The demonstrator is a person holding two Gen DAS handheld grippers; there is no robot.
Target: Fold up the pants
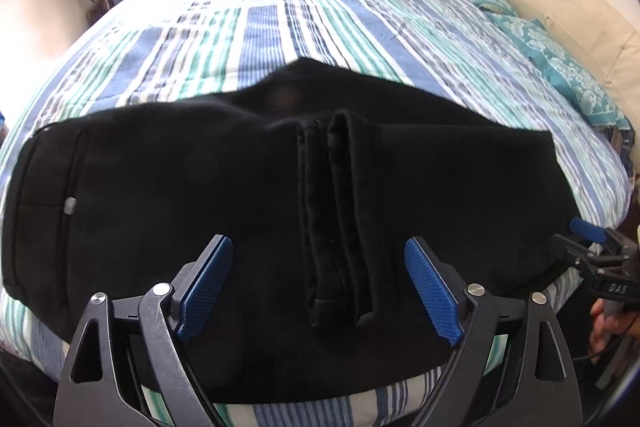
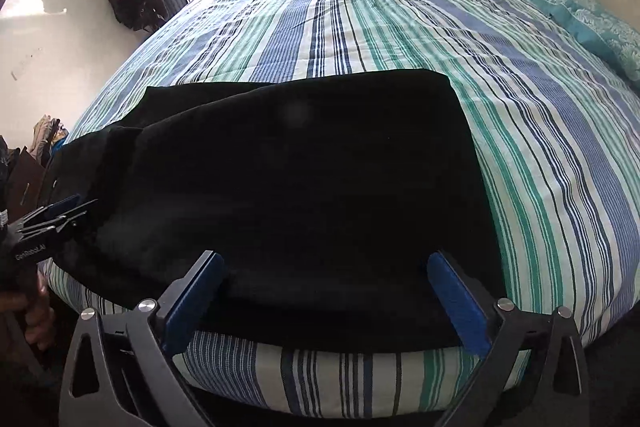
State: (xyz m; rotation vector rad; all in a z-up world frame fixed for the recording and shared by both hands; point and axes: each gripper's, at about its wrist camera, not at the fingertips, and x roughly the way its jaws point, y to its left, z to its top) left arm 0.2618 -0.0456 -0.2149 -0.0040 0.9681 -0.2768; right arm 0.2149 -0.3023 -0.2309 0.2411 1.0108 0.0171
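Both grippers (image 1: 318, 281) (image 2: 326, 299) look alike — black linkage frames, silver pivot screws, ribbed blue pads (image 1: 432, 293).

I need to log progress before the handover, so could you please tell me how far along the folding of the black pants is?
Done: the black fabric pants lie folded across the near edge of the striped blue, green and white bedspread, leg cuffs laid on top. In hand: nothing; the left gripper and right gripper both stand open above the cloth. Left: probably one more fold to make the bundle compact.
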